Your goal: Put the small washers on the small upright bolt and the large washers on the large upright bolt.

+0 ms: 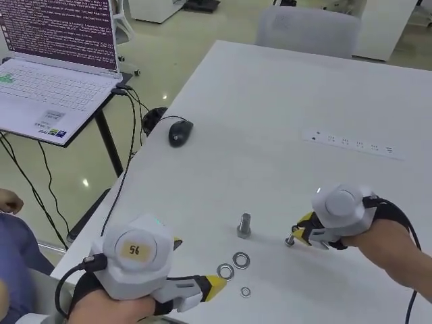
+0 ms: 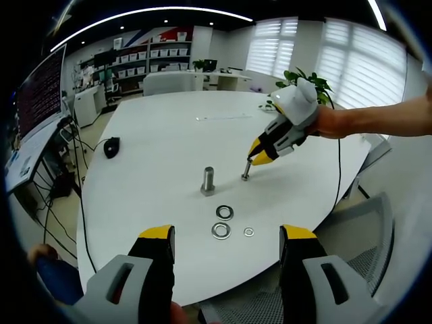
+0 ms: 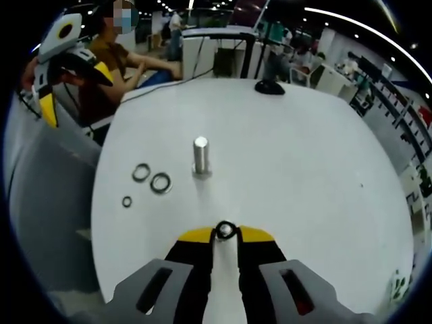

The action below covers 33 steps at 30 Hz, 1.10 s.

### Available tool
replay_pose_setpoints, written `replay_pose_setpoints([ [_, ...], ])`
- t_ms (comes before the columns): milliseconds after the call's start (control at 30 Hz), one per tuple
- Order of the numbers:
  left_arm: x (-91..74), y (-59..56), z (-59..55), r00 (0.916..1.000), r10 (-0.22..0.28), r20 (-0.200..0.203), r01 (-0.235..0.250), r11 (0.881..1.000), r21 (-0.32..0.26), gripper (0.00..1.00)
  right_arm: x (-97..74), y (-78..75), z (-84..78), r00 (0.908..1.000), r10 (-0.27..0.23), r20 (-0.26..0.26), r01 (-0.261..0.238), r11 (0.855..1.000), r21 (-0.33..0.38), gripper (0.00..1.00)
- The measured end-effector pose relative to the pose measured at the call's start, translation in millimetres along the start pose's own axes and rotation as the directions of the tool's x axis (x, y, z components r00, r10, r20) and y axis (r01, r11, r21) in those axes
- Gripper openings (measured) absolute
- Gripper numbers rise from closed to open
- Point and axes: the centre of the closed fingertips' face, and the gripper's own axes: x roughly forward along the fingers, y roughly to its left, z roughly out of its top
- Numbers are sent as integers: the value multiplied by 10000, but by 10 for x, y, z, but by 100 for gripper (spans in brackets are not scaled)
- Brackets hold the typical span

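Yellow tips of my right claw point(image 3: 226, 236) pinch closed on what looks like the small bolt point(image 1: 289, 240), upright near the large bolt point(image 1: 244, 225). My left claw point(image 2: 227, 233) gapes wide; two large washers point(image 1: 241, 259) and one small washer point(image 1: 246, 291) lie ahead.

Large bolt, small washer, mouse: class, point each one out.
large bolt point(image 1: 244, 225): head view, its shaft.
small washer point(image 1: 242, 292): head view, ring's left edge.
mouse point(image 1: 180, 132): head view, its back.

My right gripper point(image 3: 225, 237) is pinched on the small bolt point(image 3: 225, 230), seen end-on. The large bolt point(image 3: 200, 156) stands upright mid-worktop point(image 3: 304, 169). 2 large washers point(image 3: 141, 172) point(image 3: 160, 183) and 1 small washer point(image 3: 127, 201) lie flat between it and the worktop's edge.
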Motion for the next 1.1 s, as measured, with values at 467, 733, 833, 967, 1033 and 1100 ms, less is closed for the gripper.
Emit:
replay_pose_setpoints([
  [467, 5, -2, -6, 10000, -29, -16, 29, 10000, -14, 62, 85, -12, -30, 9998, 97, -176, -96, 9999, 79, 13],
  [733, 0, 1, -24, 10000, -29, -10, 29, 10000, -76, 62, 210, 42, -123, 9989, 312, -352, -302, 9991, 293, 13],
  [833, 1, 4, -29, 10000, -27, 3, 27, 9999, -118, 63, 270, 53, -172, 9983, 364, -447, -348, 9987, 361, 13],
  [967, 1, -7, -36, 10000, -43, -31, 43, 10000, -90, 63, 329, 72, -243, 9978, 403, -535, -377, 9981, 495, 12],
  [1033, 0, -9, -42, 10000, -36, -54, 36, 10000, -57, 62, 366, 84, -278, 9975, 467, -536, -431, 9969, 656, 11],
  [1100, 3, -10, -46, 10000, -52, -52, 52, 10000, -78, 62, 390, 90, -293, 9974, 454, -553, -414, 9966, 711, 12],
])
